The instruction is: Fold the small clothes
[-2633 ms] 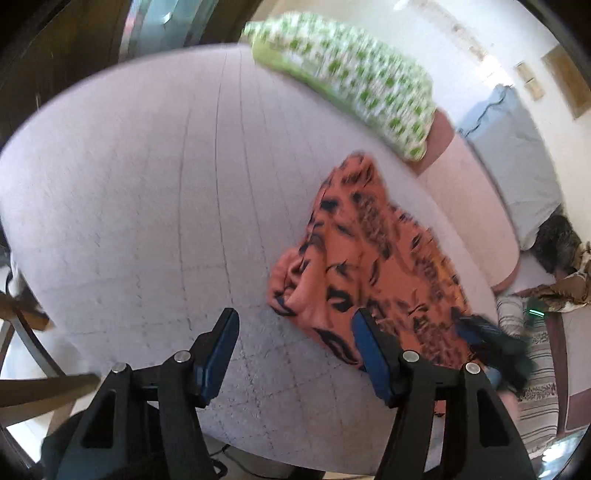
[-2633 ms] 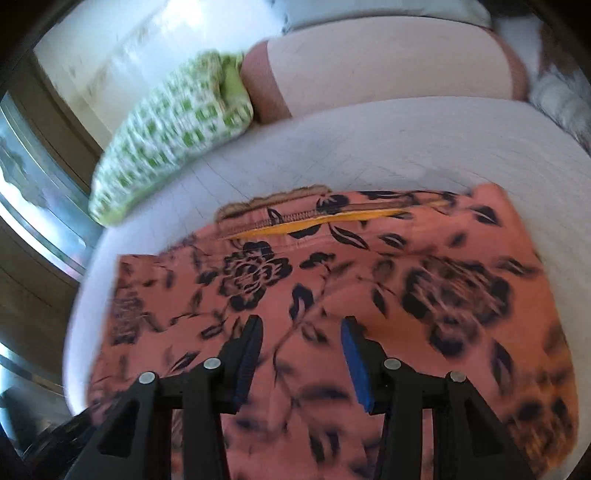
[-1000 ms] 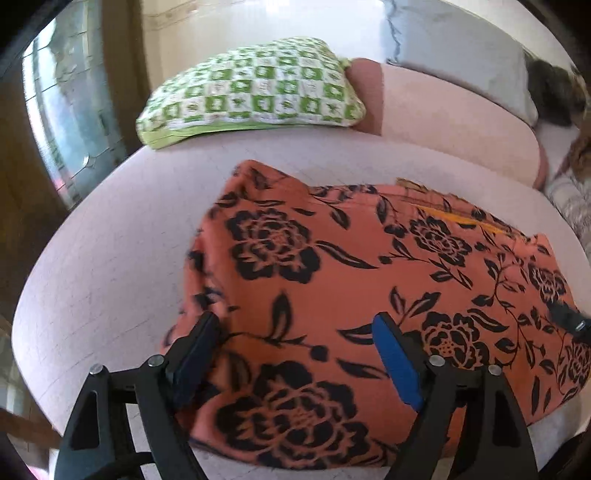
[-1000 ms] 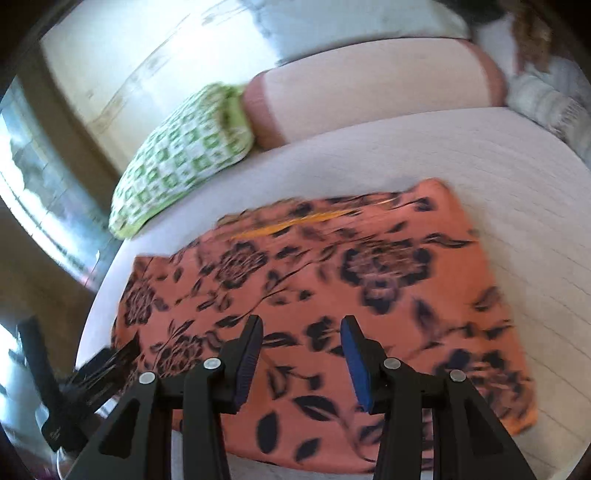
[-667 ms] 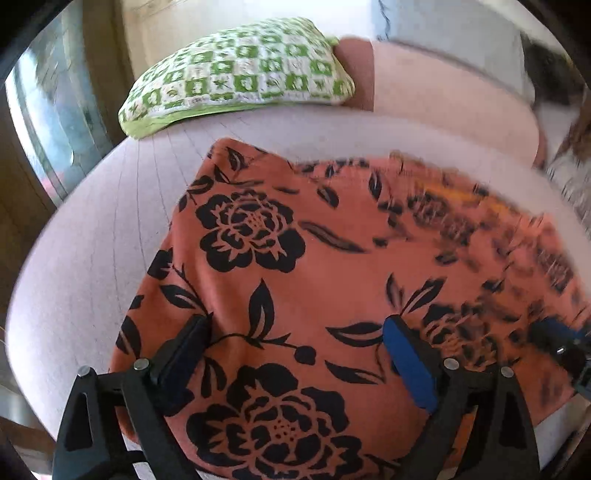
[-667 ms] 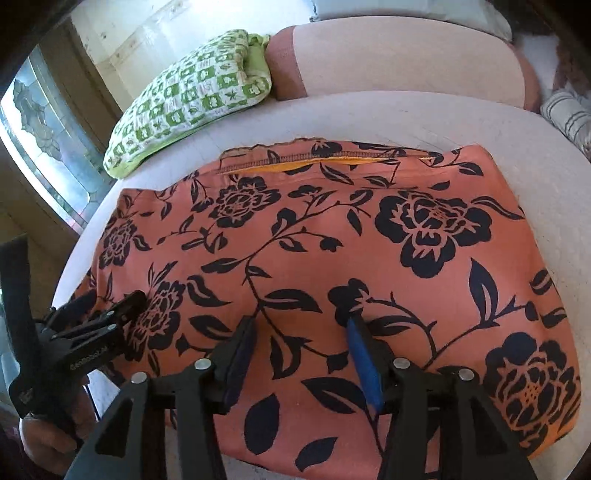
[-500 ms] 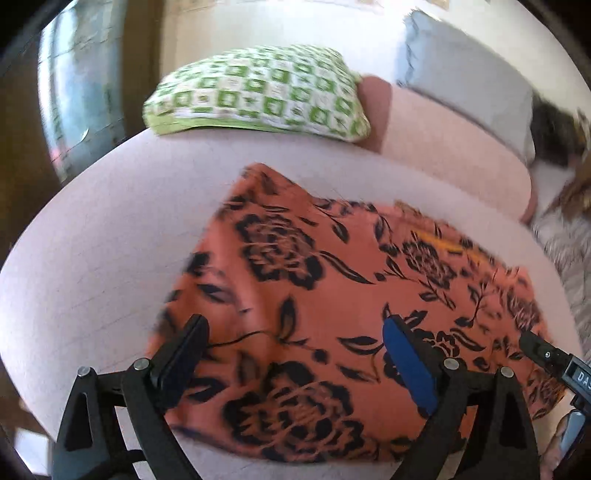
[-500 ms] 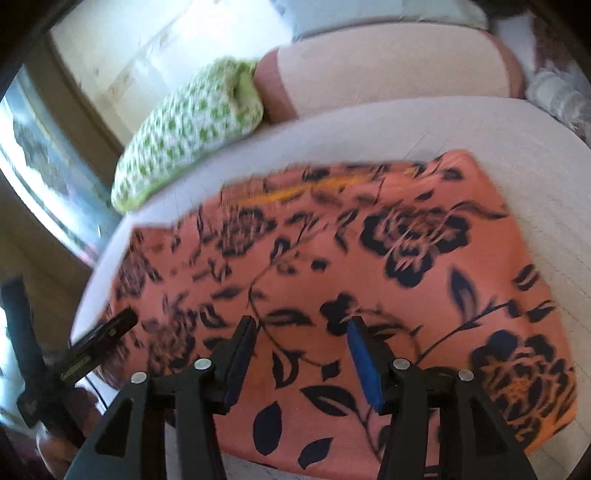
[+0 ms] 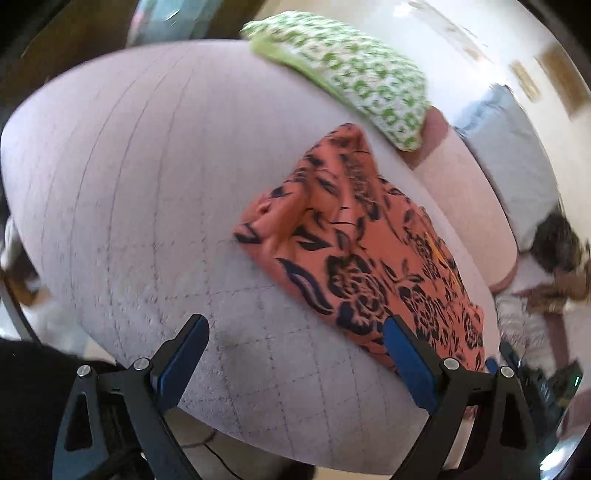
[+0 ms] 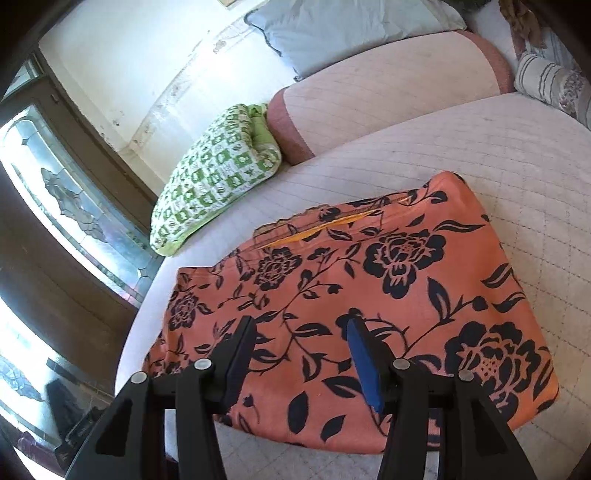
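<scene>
An orange garment with black flowers [image 10: 369, 280] lies flat on the pale quilted bed [image 10: 517, 155], its yellow-lined waistband at the far side. My right gripper [image 10: 299, 328] hovers over the garment's near half, jaws partly open, the cloth lying flat beneath them and not pinched. In the left wrist view the same garment [image 9: 369, 258] shows a rumpled, raised left corner. My left gripper [image 9: 295, 332] stands wide open over bare bedspread [image 9: 147, 184] beside that corner. Its right finger [image 9: 402, 350] overlaps the garment's near edge and nothing is held.
A green-and-white checked pillow [image 10: 214, 177] and a pink bolster [image 10: 388, 103] lie along the bed's far side, with a grey-blue pillow [image 10: 351, 33] behind. A striped cushion [image 10: 546, 81] sits far right. A dark-framed glass door [image 10: 74, 206] stands left of the bed's rounded edge.
The left gripper has rolled and slid off the garment to the bare bedspread at its left, jaws wider, and the left corner is now rumpled. The right gripper's jaws stand slightly wider.
</scene>
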